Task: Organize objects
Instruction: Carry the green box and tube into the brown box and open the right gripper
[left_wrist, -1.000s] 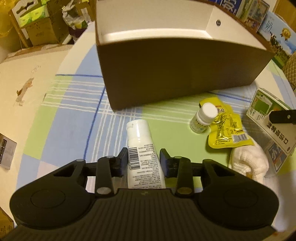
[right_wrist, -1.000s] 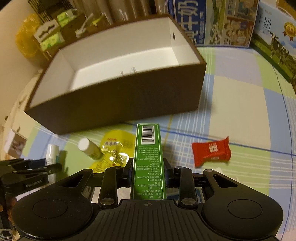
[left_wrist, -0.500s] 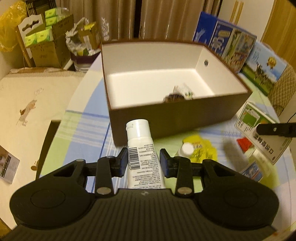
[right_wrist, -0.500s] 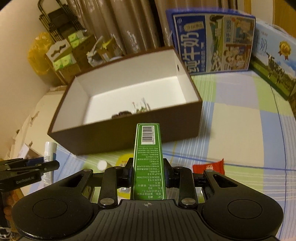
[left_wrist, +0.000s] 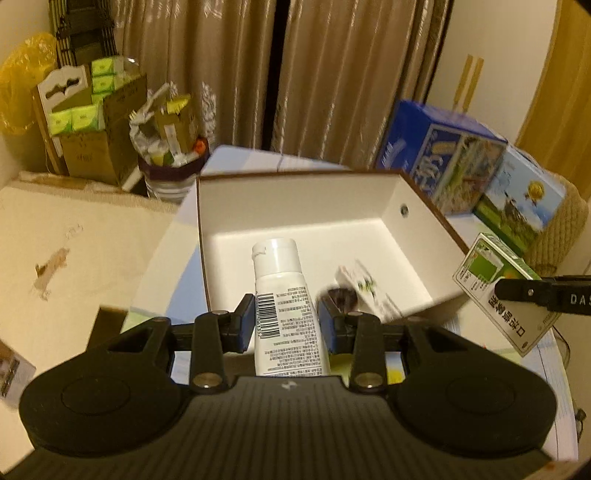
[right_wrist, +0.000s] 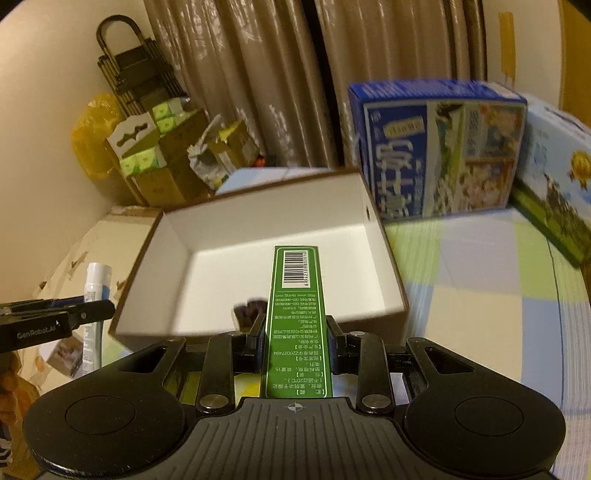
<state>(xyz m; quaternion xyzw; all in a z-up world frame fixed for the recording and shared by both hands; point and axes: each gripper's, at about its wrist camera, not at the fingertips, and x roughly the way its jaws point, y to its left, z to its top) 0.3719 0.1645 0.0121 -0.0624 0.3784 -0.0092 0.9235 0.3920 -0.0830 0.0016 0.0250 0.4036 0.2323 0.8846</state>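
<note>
The left gripper (left_wrist: 286, 319) pinches a white plastic tube (left_wrist: 284, 295) between its jaws; the tube carries a barcode and fine print too small to read, and its flip cap points toward the middle of the frame, above the brown cardboard box (left_wrist: 424, 199) with smooth white inner walls. The right gripper (right_wrist: 295, 341) clamps a slim green carton (right_wrist: 295, 314), printed with a barcode and rows of Chinese text, its far end over the same box at frame centre. "GenRobot.AI" reads on the left gripper's arm at the left edge of the right wrist view. Inside the box lie a dark brush head (left_wrist: 341, 297) and a blurred white packet (left_wrist: 364, 288). Blue milk cartons (right_wrist: 439, 147) stand upper right on the checked worktop (right_wrist: 480, 280).
</note>
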